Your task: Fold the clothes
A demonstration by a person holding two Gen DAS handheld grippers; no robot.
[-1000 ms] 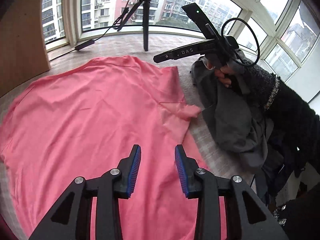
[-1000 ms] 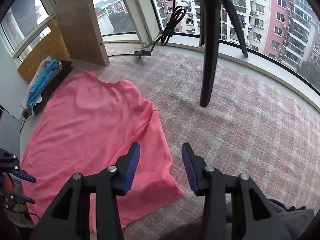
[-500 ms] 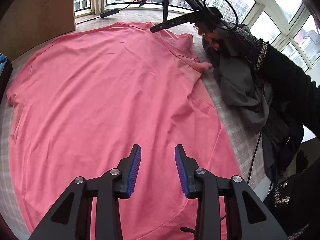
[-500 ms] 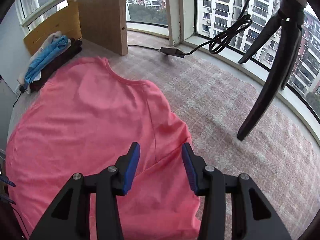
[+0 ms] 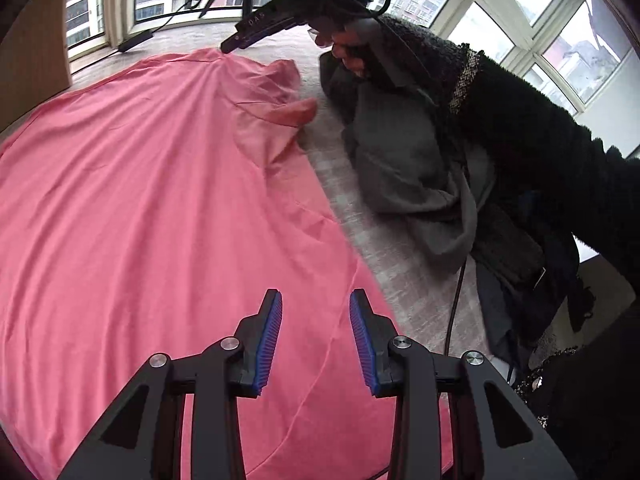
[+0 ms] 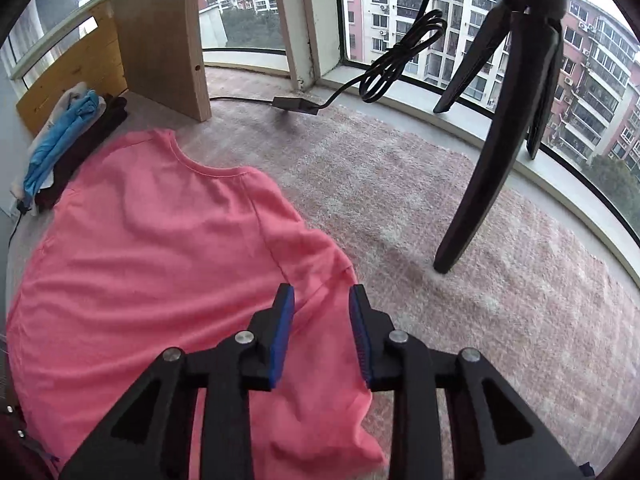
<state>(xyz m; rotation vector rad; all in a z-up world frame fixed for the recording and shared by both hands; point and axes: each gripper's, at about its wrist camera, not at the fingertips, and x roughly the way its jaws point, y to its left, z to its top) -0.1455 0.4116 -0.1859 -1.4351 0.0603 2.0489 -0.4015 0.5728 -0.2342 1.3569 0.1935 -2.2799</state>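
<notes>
We see open carpet (image 6: 460, 280) right of the pink shirt (image 6: 140, 260), blocked only by a tripod leg (image 6: 476, 184). A grey clothes heap (image 5: 404, 160) crowds the shirt's right side; folded clothes (image 6: 64, 148) border its far left.

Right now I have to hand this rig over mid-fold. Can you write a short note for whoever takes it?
Left gripper: open, above the pink T-shirt near its hem, holding nothing.
Right gripper: jaws closing over the shirt's sleeve, fabric between the pads, not yet pinched.
Shirt lies spread flat on the carpet; grey garment pile beside it; folded stack by the collar.
Done: shirt laid out. Left: every fold.
</notes>
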